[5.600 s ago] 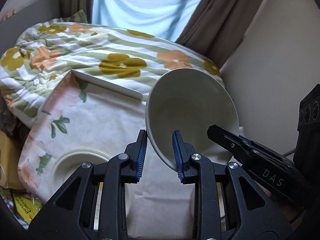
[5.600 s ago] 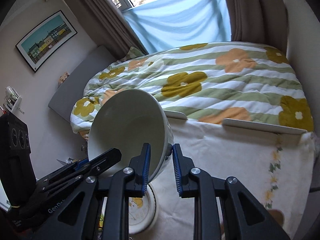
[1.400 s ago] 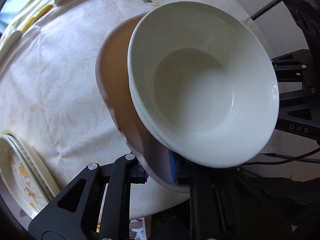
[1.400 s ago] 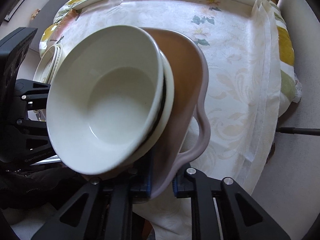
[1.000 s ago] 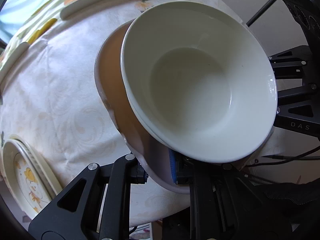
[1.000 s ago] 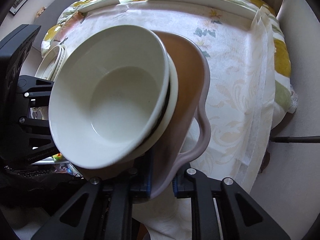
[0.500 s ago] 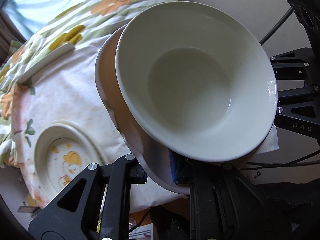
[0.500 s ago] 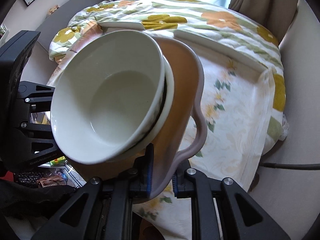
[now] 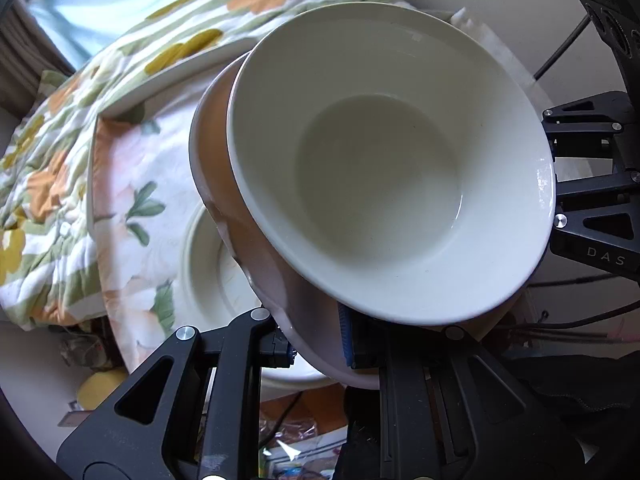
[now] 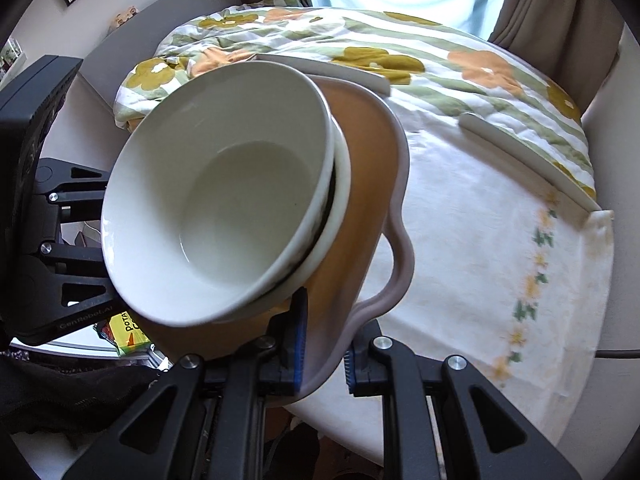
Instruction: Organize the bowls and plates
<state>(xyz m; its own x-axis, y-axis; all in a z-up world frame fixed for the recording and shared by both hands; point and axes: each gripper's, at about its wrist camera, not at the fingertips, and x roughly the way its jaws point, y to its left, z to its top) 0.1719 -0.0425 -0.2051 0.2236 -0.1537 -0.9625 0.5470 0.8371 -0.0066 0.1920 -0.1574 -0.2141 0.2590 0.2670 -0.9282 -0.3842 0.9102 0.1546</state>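
Both grippers hold one orange dish with a mauve wavy rim [image 9: 256,248] [image 10: 368,208], lifted above the table. My left gripper [image 9: 316,340] is shut on its near edge. My right gripper [image 10: 324,344] is shut on its opposite edge, beside the handle loop. Two stacked white bowls [image 9: 384,172] [image 10: 224,208] sit inside the dish. A stack of white plates [image 9: 208,276] lies on the tablecloth below the dish in the left wrist view, partly hidden by it.
The table carries a floral cloth [image 9: 132,184] [image 10: 492,264] with white rails [image 10: 520,160] at its far edge. A flowered quilt on a bed [image 10: 400,52] lies beyond. The wall is at the right. Clutter lies on the floor below [image 9: 296,432].
Both grippers have carried the dish with the bowls up and across the table toward the plate stack, which now lies under the dish. The views have tilted up toward the bed.
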